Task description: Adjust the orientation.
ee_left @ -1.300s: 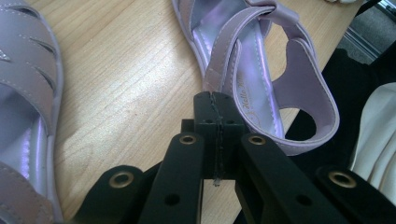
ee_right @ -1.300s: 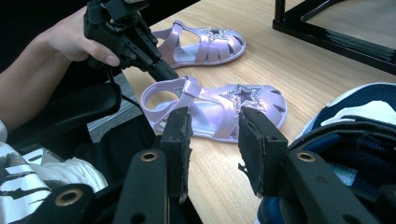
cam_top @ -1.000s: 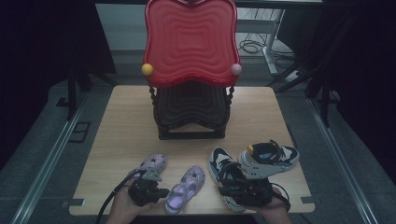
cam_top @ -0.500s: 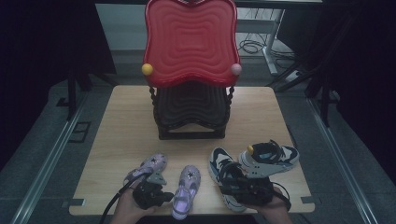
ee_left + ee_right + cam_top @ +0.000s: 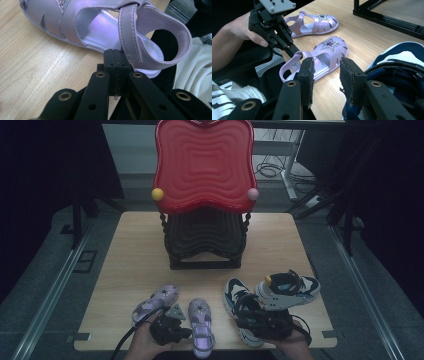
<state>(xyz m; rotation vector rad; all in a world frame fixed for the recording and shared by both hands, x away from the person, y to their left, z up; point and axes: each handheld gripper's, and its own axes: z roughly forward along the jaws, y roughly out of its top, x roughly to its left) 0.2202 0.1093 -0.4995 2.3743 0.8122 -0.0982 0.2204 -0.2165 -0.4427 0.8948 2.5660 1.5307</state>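
Two lilac sandals with star trim lie near the table's front edge. The nearer sandal (image 5: 200,327) (image 5: 100,27) (image 5: 322,57) points away from me. My left gripper (image 5: 187,333) (image 5: 116,57) (image 5: 296,55) is shut, with its tips against that sandal's side strap; nothing shows between the pads. The other sandal (image 5: 156,301) (image 5: 317,21) lies to its left. My right gripper (image 5: 240,320) (image 5: 325,64) rests on a navy and white sneaker (image 5: 239,300) (image 5: 404,72). Its jaws stand apart with nothing between them.
A second sneaker (image 5: 289,290) lies tilted at the right. A red chair (image 5: 202,165) sits on a black stand (image 5: 205,237) at the back middle of the wooden table (image 5: 132,250). A person's hand (image 5: 242,30) holds the left gripper.
The nearer sandal has swung from a slant to pointing straight away, and the left gripper has shifted slightly right with it. The right gripper and both sneakers have stayed put.
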